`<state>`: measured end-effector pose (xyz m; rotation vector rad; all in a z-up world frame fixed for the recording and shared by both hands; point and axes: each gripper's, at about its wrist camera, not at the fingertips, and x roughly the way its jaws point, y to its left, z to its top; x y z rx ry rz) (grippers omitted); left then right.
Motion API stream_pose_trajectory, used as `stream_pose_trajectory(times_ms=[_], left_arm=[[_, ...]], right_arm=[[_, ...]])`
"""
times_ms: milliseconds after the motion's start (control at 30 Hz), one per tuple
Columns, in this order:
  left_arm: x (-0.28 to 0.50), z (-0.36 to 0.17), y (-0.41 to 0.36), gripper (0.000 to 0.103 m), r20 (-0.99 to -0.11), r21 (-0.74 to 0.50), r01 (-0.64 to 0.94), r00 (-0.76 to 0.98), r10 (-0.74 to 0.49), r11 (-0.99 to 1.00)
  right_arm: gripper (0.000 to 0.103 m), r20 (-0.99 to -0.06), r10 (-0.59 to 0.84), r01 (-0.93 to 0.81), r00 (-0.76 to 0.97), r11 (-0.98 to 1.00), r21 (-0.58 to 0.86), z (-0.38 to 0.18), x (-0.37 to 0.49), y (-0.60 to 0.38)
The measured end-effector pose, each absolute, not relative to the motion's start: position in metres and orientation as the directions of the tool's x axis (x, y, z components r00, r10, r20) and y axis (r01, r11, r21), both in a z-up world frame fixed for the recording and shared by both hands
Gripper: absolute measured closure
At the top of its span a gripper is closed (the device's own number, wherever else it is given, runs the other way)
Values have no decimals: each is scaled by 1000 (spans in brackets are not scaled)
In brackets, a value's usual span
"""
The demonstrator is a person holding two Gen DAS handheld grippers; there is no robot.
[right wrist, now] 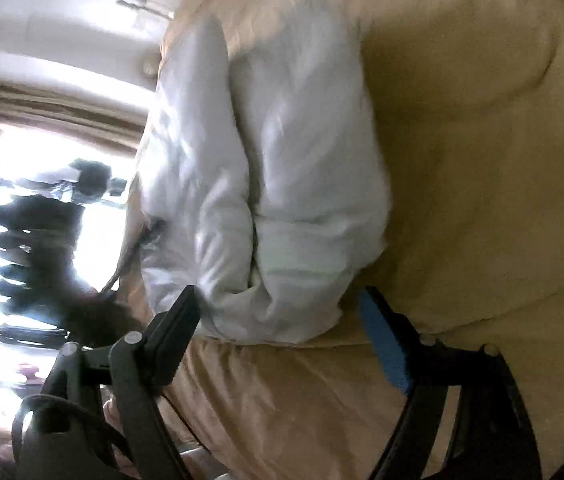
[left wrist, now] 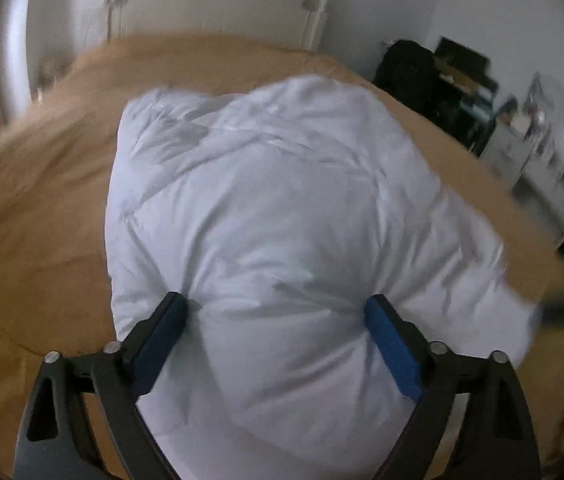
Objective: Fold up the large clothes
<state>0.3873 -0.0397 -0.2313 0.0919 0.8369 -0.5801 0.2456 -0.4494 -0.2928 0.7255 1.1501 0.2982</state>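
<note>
On the tan bedspread [left wrist: 34,208], both claws gape: left claw [left wrist: 276,312] pressing puffy white garment [left wrist: 282,200], right claw [right wrist: 278,304] beside its edge.

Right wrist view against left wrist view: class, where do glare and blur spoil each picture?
Right wrist view: the window is blown out white, and the white jacket is smeared. Left wrist view: even light, blurred shelves at the right edge.

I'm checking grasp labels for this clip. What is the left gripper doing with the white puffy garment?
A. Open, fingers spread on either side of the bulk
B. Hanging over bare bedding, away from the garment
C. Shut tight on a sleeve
A: the left gripper is open, its blue-padded fingers straddling the white puffy garment on the tan bedding.
</note>
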Motion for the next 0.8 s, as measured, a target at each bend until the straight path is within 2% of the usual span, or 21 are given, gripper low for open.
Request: stream_pose_trajectory(times_ms=[100,167,233,333,433,500,533,567,700,800], left_arm=[[389,-235,-47,7,-737,-159,524,501,-454,837],[391,-232,-42,6,-739,-175,523,490,-462,834],[391,-233,-44,6,-742,-167,536,485,-463,828],[394,-228,-39,6,-746,-172,547,471,-471,819],[390,-227,-37,6,-744,-180,551,466,-479,815],[388,-224,-36,5,-743,-188,552,461,-485,812],[388,-223,-35,5,-743,-191,555,457,-488,810],[388,-222,-35,5,-744,-192,557,454,-490,808],[388,-223,-35,4,-756,-190,551,446,-479,812],[390,-225,-30,4,-758,-199,544,442,-480,815]], right_arm=[[41,-734,461,11,499,843,537,-236,266,-430],[50,-721,456,-65,522,864,499,-214,304,-414],[51,-681,505,-160,531,849,504,-200,344,-380],[53,-686,554,-203,472,825,527,-203,414,-344],[57,-745,519,-141,419,847,512,-236,464,-341],[72,-815,441,-58,375,889,455,-271,486,-356],[96,-840,404,-29,362,906,423,-289,486,-362],[103,-859,375,4,349,916,401,-305,492,-372],[103,-812,462,128,355,837,532,-325,491,-414],[103,-823,376,114,426,880,462,-299,466,-415]])
